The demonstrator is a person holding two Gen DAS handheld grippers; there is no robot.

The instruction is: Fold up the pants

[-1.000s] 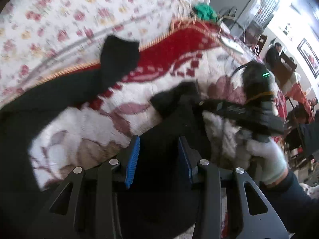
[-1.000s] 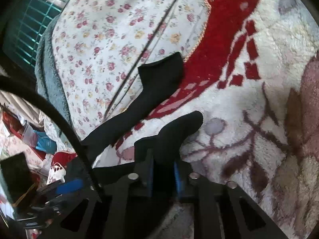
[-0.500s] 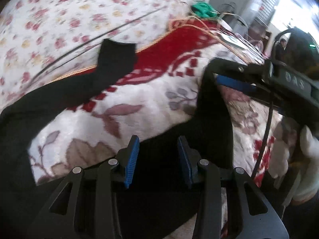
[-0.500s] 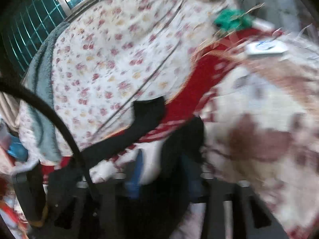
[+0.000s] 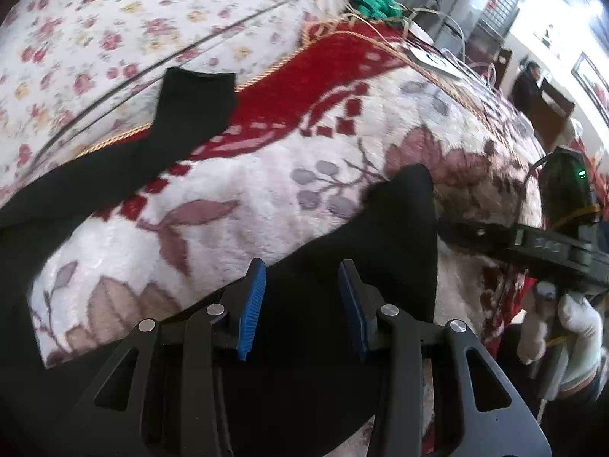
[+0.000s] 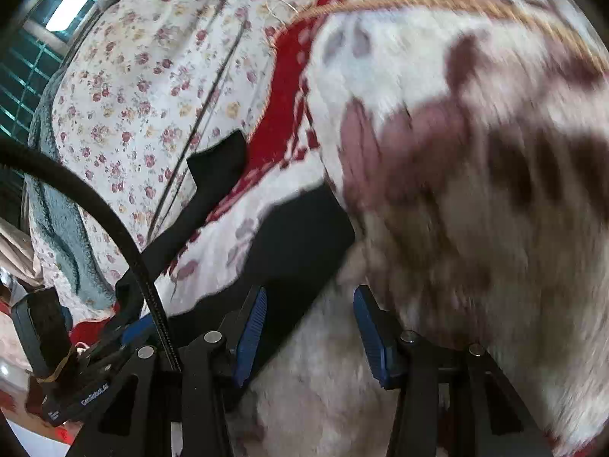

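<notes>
The black pants [image 5: 316, 304] lay soft and limp on the fleece blanket [image 5: 266, 205], legs spread apart, and both the left claw [image 5: 300, 301] and right claw [image 6: 308, 327] stood apart, so a hem corner seemed the best hold.

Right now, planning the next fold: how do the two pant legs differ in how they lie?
The far pant leg reaches onto the floral sheet; the near pant leg lies wholly on the plush blanket. The far one's hem looks narrower, the near one's broader. Both are black and lie flat.
</notes>
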